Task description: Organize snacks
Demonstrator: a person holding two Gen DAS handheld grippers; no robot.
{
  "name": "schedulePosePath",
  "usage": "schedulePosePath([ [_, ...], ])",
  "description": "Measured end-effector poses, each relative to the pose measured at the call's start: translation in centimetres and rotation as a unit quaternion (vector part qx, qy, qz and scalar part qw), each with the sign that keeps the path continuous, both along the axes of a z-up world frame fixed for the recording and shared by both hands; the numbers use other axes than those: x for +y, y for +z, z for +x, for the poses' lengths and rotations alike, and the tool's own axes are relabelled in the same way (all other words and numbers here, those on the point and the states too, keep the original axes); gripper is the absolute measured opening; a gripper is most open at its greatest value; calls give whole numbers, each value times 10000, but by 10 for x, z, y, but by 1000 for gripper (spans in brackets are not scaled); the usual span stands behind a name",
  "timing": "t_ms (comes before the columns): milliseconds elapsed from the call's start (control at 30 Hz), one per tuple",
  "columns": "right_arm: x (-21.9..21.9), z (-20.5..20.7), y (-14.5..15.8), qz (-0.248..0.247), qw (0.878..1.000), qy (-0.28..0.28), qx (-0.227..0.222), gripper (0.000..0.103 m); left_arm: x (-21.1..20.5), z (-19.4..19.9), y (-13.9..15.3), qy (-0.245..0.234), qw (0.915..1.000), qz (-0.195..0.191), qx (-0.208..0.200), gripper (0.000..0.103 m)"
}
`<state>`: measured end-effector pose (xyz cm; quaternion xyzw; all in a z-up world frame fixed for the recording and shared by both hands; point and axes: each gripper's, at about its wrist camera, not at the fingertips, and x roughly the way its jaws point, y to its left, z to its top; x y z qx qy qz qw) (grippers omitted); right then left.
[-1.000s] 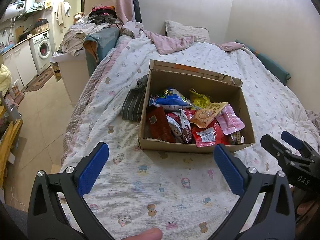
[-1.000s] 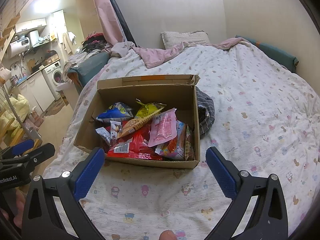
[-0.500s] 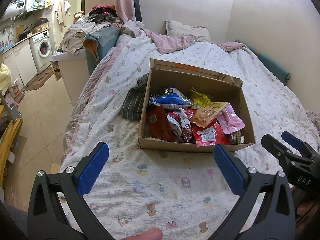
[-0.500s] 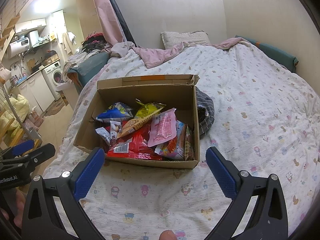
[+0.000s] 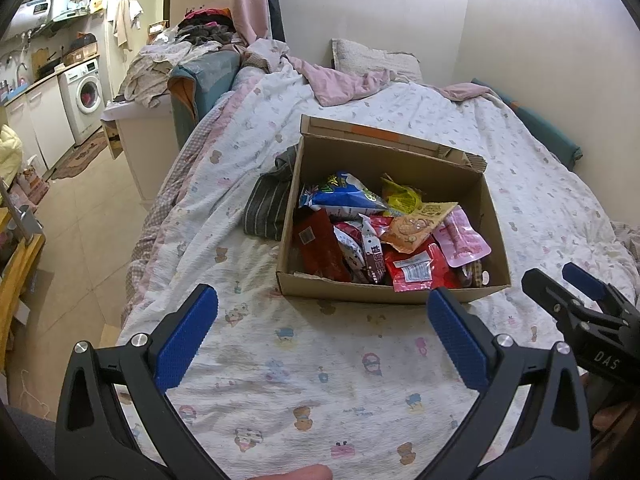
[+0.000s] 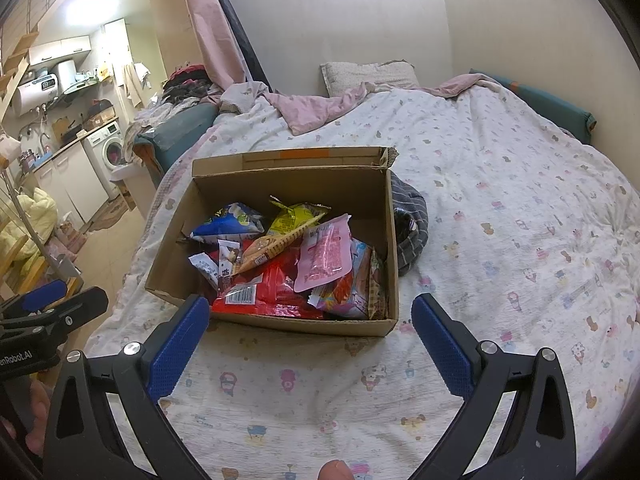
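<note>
An open cardboard box (image 5: 384,296) (image 6: 276,320) sits on the bed and holds several snack packets. Among them are a blue bag (image 5: 340,196) (image 6: 228,224), a yellow bag (image 5: 400,198) (image 6: 294,216), an orange pouch (image 5: 416,226), a pink pouch (image 5: 460,238) (image 6: 326,258) and a red packet (image 5: 416,272) (image 6: 272,284). My left gripper (image 5: 322,332) hovers open over the sheet, short of the box's near wall. My right gripper (image 6: 310,338) is open too, just before the same wall, and empty. Each gripper shows at the edge of the other's view.
A striped grey cloth (image 5: 268,204) (image 6: 410,224) lies against the box's side. The patterned bedsheet (image 5: 320,380) spreads all around. A pillow (image 6: 368,72) and pink blanket (image 6: 320,108) lie at the head. A washing machine (image 5: 86,88) and floor lie beyond the bed's left edge.
</note>
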<state>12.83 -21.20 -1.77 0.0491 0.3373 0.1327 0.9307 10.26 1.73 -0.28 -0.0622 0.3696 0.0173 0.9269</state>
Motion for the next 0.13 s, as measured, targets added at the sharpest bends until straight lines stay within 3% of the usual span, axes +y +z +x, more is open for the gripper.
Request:
schedulePosePath([
  [133, 0, 0, 0, -2, 10000, -1, 2, 103, -1, 1, -1, 29, 10000, 7, 26, 103],
])
